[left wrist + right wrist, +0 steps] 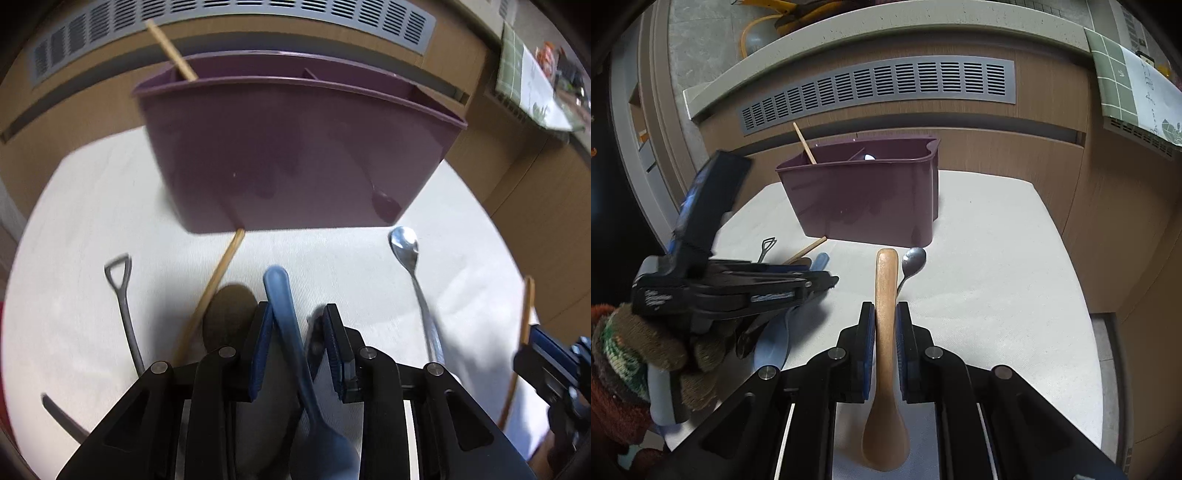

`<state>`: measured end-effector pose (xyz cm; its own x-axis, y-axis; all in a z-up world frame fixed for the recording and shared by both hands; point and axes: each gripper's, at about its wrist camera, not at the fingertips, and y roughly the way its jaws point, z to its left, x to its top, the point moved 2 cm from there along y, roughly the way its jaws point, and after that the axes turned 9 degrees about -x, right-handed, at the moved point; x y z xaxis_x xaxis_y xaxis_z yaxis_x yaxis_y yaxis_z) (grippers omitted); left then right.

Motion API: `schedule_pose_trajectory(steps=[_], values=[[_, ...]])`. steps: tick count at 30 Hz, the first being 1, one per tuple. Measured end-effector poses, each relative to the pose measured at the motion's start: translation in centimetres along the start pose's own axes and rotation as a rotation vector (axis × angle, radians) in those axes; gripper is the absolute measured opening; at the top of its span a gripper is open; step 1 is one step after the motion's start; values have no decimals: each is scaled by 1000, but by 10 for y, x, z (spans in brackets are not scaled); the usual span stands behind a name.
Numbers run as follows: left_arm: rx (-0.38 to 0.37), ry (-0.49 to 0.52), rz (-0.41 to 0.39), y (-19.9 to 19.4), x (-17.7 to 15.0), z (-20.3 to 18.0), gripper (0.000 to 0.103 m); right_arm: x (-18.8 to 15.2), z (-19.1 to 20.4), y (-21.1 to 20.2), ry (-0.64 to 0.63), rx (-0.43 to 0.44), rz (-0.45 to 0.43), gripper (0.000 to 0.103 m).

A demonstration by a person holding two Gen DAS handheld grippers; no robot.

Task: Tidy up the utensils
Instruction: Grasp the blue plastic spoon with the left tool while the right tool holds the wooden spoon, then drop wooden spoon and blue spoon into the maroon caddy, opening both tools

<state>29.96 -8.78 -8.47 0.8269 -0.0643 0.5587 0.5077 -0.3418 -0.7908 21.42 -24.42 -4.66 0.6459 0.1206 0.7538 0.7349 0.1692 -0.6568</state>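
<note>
Now I've got R gripper point(885, 325) clamped on wooden spoon point(885, 332); L gripper point(298, 328) spread, blue spoon point(286, 317) between pads, unpinched, facing purple caddy point(295, 155).

purple bin point(871, 206), blue spoon point(286, 314), tan wooden spoon point(885, 332), silver spoon point(406, 245), white cloth point(997, 277), green checked towel point(1113, 74), stripy knit glove point(624, 350)

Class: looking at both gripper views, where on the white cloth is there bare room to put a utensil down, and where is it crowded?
Free: the cloth right of the metal spoon and purple caddy, out to its right edge. Crowded: in front of the caddy toward the left, where the shovel-handled utensil, chopstick and blue spoon lie.
</note>
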Motion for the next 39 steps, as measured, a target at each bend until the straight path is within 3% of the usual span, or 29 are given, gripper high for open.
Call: schedule_pose_trajectory(steps=[2,4,7,14,18,39], values=[[18,14,2,3,3,-2,28,-1,-1,0,3,-1,-9,9],[36,36,-7,4,4,-3,18,-1,-3,1,11,-4,-12,10],[-2,39,-34,-1,0,-1,14,-2,-5,-1,21,-7,-20,10],[-110,47,-246,-81,-21,-9,13,1,-5,-9,24,4,-64,10],[-108,98,-354,-117,-23,-27,13,4,1,-13,18,10,-85,10],[-85,124,-437,-143,-20,-33,13,22,4,-22,3,-20,-126,9]])
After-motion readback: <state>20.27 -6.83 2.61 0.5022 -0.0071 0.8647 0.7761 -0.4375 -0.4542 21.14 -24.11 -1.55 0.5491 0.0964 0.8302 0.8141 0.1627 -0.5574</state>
